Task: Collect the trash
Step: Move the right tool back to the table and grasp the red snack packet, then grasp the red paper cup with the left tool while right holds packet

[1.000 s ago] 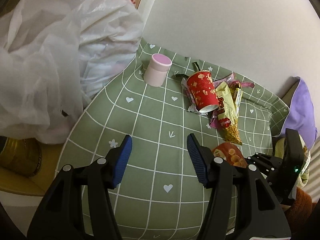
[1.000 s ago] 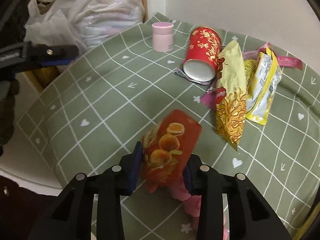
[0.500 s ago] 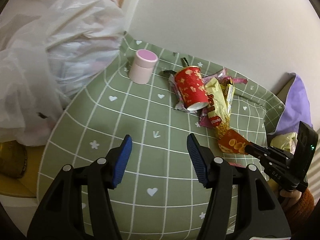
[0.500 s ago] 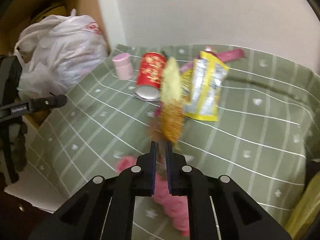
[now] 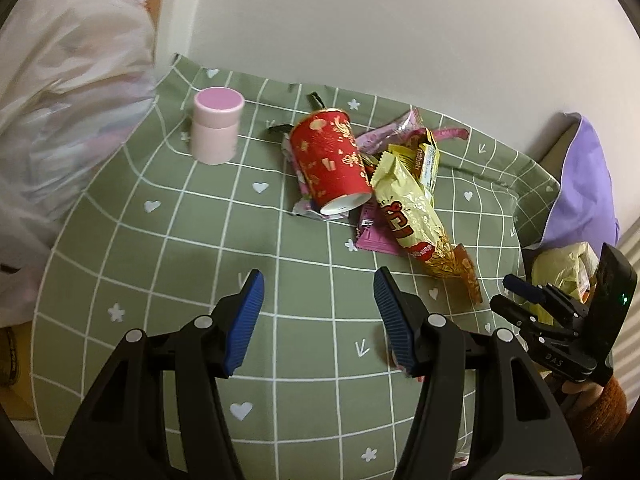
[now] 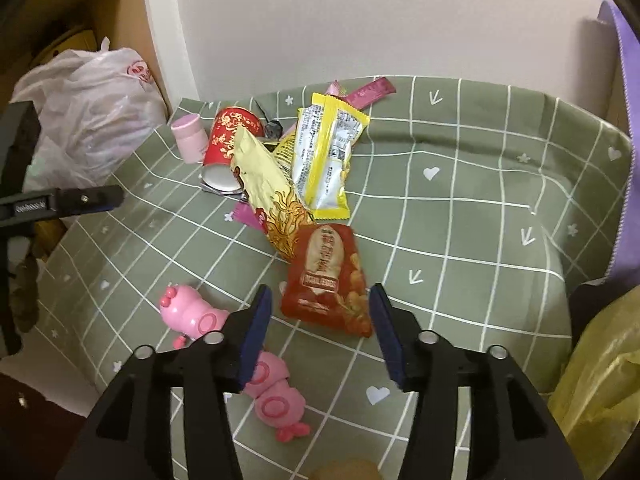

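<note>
Red snack packet [image 6: 326,276] lies flat on the green checked cloth [image 6: 480,208], at the near end of the wrapper pile [image 6: 296,160]. Right gripper [image 6: 318,328] has just been opening; its jaws straddle the packet's near edge, not pressing it. Left gripper [image 5: 318,320] is half open and holds nothing. Bare cloth lies to the right; a pink toy [image 6: 192,316] crowds the left jaw.

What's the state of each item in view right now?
Red paper cup: on its side, mouth open.
Pink lidded jar: upright, lid on.
Red snack packet: flat on the cloth, unheld.
Left claw: open, empty.
Right claw: just opened, empty.
White plastic bag: slumped beside the table.
</note>
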`<move>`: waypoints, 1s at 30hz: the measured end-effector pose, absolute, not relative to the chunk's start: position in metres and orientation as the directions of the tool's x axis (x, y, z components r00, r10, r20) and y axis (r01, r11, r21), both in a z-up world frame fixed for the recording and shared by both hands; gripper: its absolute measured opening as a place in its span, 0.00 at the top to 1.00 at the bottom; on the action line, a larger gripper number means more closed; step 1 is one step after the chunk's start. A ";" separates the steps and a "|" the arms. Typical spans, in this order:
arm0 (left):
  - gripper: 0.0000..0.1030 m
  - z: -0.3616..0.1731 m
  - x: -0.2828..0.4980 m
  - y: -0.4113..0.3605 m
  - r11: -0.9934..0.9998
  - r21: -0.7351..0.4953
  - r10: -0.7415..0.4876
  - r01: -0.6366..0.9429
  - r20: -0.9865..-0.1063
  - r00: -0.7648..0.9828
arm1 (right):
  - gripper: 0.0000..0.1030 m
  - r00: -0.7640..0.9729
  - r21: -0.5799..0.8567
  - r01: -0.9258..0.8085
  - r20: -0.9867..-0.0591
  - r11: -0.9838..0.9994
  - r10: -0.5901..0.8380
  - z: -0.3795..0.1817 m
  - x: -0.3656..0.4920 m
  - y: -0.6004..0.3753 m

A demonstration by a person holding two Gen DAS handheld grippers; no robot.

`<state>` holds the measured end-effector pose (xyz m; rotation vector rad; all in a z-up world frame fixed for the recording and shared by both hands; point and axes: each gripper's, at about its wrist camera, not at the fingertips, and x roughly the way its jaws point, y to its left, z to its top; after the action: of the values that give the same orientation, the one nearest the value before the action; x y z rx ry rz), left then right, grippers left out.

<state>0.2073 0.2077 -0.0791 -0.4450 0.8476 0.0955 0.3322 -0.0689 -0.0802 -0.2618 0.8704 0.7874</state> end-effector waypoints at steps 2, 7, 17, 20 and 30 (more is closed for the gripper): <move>0.47 -0.080 0.212 0.208 0.906 -0.338 -0.093 -0.256 -0.746 0.659 | 0.49 0.375 0.111 -0.714 -0.774 0.692 0.510 -0.086 0.336 -0.067; 0.47 -0.080 0.221 0.210 0.910 -0.313 -0.071 -0.271 -0.764 0.642 | 0.49 0.341 0.201 -0.655 -0.782 0.728 0.522 -0.105 0.365 -0.070; 0.47 -0.088 0.237 0.217 0.907 -0.294 -0.057 -0.301 -0.795 0.604 | 0.73 0.310 0.216 -0.659 -0.794 0.720 0.522 -0.124 0.368 -0.062; 0.47 -0.085 0.243 0.212 0.917 -0.291 -0.067 -0.274 -0.788 0.612 | 0.75 0.332 0.222 -0.646 -0.780 0.730 0.531 -0.117 0.366 -0.068; 0.47 -0.067 0.290 0.220 0.911 -0.322 -0.066 -0.258 -0.731 0.679 | 0.75 0.380 0.207 -0.591 -0.781 0.779 0.495 -0.107 0.353 -0.093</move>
<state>0.2897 0.2200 -0.0666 -0.4228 0.8239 0.1113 0.3533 -0.0932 -0.1068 -0.1131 0.9559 0.6957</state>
